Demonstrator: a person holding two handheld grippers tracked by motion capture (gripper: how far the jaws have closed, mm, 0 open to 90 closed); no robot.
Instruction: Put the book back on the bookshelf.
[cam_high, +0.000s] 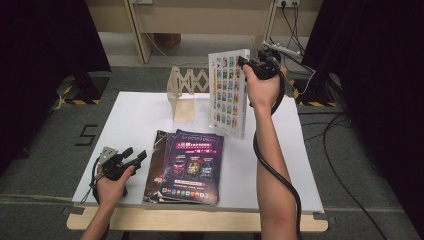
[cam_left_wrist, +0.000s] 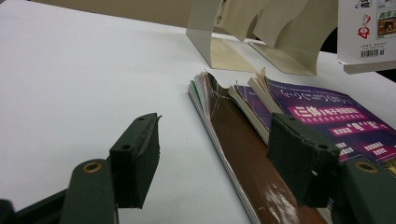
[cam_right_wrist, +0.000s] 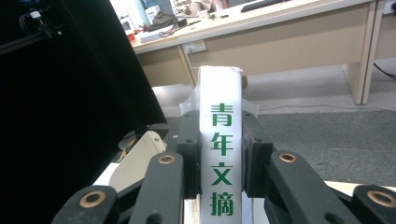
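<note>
while upright, magazine (cam_right_wrist: 220, 158) clamped between right fingers (cam_right_wrist: 189, 154) — spine outward

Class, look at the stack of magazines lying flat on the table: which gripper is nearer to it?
Left. The left gripper sits open just beside the magazine stack, at its left edge. The right gripper is farther back, raised, clamping the upright white magazine.

A rack (cam_high: 186, 95) stood at upper centre, an upright magazine (cam_high: 229, 92) right of it, stacked magazines (cam_high: 186, 167) lying below.
</note>
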